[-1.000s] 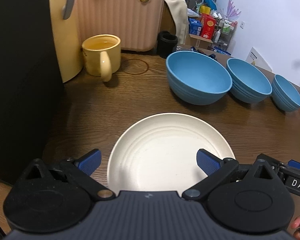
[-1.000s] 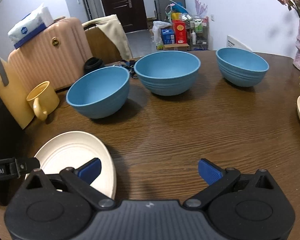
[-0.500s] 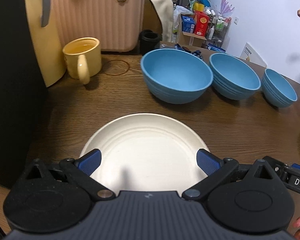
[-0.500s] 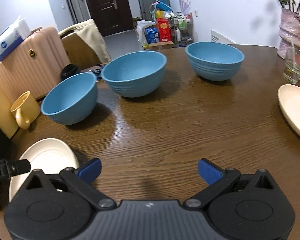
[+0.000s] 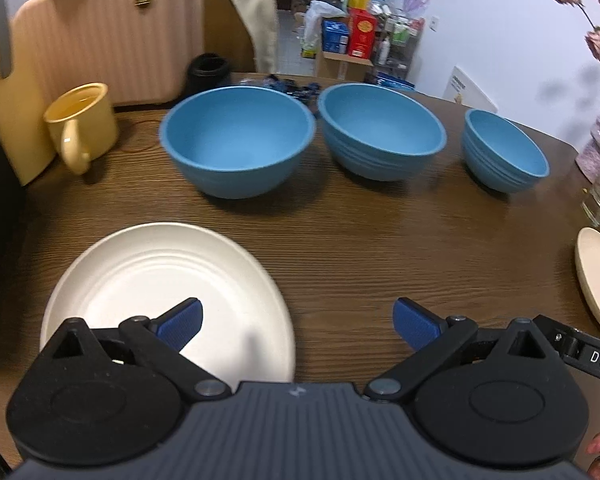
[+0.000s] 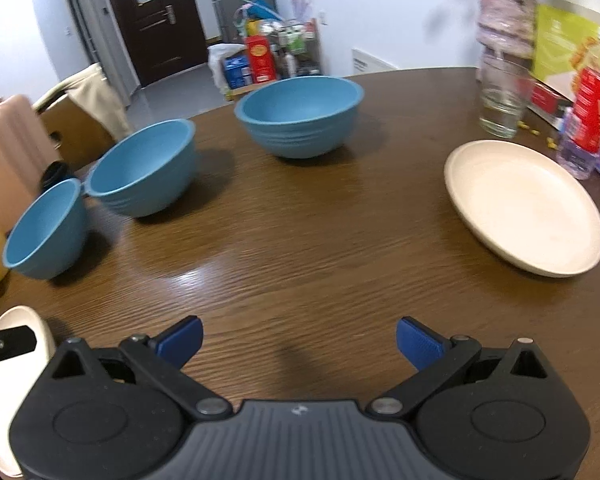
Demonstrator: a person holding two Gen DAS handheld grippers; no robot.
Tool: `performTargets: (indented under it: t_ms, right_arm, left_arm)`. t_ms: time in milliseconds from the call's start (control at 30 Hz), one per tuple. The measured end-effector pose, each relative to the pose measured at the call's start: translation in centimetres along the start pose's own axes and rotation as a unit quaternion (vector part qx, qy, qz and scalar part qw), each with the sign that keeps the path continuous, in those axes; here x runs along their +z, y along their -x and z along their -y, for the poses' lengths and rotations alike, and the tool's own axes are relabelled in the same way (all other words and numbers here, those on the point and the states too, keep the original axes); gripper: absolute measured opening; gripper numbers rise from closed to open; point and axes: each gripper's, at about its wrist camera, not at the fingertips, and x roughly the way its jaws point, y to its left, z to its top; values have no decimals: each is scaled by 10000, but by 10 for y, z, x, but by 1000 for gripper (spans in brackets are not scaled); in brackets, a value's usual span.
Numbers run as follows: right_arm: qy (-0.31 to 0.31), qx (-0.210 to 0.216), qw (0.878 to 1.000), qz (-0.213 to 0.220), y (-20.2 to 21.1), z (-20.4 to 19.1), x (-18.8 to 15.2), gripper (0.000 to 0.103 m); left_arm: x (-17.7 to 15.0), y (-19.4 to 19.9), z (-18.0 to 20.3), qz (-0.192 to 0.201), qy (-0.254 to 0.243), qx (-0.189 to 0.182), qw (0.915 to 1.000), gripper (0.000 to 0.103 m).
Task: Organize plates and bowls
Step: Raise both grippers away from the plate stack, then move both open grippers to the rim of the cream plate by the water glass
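Plates: the near one (image 5: 160, 280) has slid left of both grippers' wide, empty jaws (right view now shows the far plate (image 6: 524, 204)).

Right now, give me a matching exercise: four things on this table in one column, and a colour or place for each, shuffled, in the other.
Things:
1. mug
2. vase
3. near plate
4. far plate

Descriptions:
A. under the left gripper's left finger
B. yellow, handle facing the camera
C. alone on the table's right side
D. clear glass, holding stems

Pairs: 1-B, 2-D, 3-A, 4-C
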Motion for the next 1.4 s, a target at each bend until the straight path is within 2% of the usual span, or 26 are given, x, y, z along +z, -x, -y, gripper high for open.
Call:
performTargets:
  t_ms: [400, 833, 1133, 1400]
  right_arm:
    - [-618, -450, 9971, 3, -8, 93, 19, 103]
    - [-1168, -1010, 9880, 3, -19, 207, 38, 103]
    - [-1361, -1195, 9835, -11, -28, 270, 49, 103]
    - [-1453, -1240, 9816, -55, -42, 310, 56, 103]
  left_arm:
    - [1, -18, 79, -96, -389, -264, 9988, 103]
    - [8, -43, 165, -144, -704, -588, 9957, 103]
    - [10, -66, 237, -195, -916, -796, 9924, 103]
    - [14, -91, 295, -269, -1111, -824, 9900, 103]
